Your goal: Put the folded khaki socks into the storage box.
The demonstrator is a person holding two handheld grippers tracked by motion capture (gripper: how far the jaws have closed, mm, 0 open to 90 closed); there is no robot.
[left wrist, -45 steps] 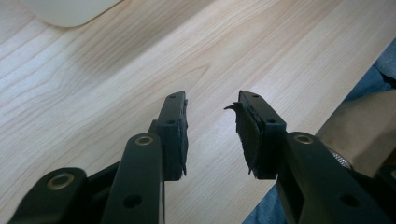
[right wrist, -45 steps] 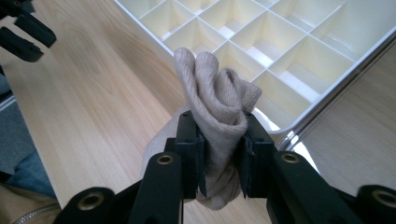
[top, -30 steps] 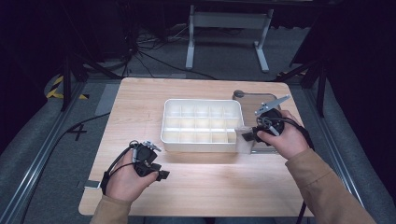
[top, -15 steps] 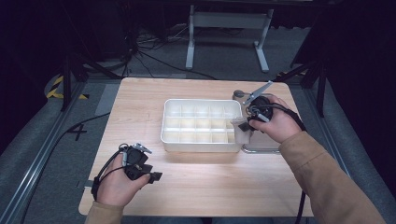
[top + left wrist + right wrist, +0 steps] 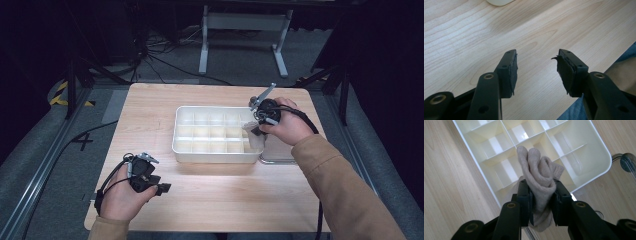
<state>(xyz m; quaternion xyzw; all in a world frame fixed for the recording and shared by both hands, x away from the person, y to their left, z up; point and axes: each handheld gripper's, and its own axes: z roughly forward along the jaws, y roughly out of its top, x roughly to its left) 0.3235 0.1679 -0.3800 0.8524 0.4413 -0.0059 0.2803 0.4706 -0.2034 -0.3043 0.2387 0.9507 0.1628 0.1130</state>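
The right tongs (image 5: 541, 195) are clenched on a rolled beige sock (image 5: 539, 175), which is gripped across its middle so that its long axis runs up and out along the jaws. In the right gripper view the sock is seen directly in front of the white divided tray (image 5: 599, 167), whose empty compartments lie just beyond and below the roll. In the high view the right tongs (image 5: 260, 125) are held over the tray's (image 5: 215, 155) right end, with the sock hanging at the near right corner of the tray. The coming move is judged to turn on this relation: a compartment lies straight below the roll, so only a short lowering and a release would be called for. The right hand is clearly the nearer one to the tray.

The left tongs (image 5: 536, 70) are released, with nothing between the jaws, and are rested low over the bare table (image 5: 474, 32). In the high view the left tongs (image 5: 150, 182) are seen well apart from the tray, off its near left corner.

Compared with half a second ago, the right tongs have been brought leftward over the tray's right end, while the left tongs have been kept almost in place.
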